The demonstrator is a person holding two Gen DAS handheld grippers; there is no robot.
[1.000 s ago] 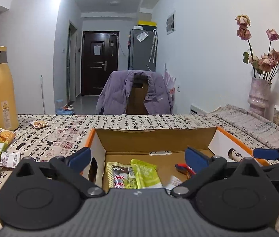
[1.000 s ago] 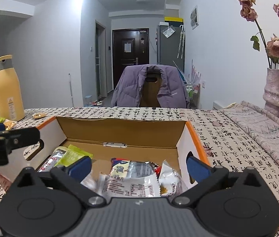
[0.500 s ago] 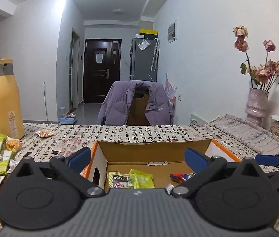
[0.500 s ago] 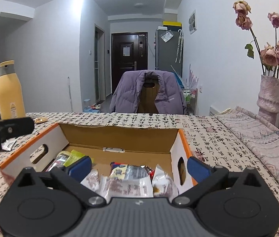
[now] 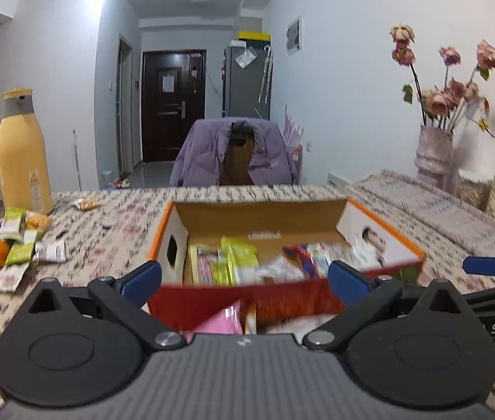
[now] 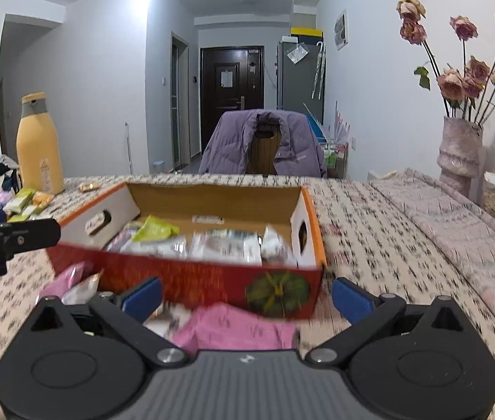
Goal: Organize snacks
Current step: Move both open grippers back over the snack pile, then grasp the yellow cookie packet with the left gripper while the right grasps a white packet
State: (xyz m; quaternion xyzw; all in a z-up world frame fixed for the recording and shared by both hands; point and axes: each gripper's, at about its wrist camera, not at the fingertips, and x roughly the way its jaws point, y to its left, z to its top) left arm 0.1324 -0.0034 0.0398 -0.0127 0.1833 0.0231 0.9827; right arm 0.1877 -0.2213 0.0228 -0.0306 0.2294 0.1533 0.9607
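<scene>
You hold both the left gripper [image 5: 244,278] and right gripper [image 6: 245,295] spread and empty above pink packets [image 6: 237,325] before the box [image 6: 191,276], presumably to load them.

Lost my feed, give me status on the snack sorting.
Left gripper and right gripper open, empty. Cardboard box part-filled. Pink packet nearest; more snack packets left.
</scene>
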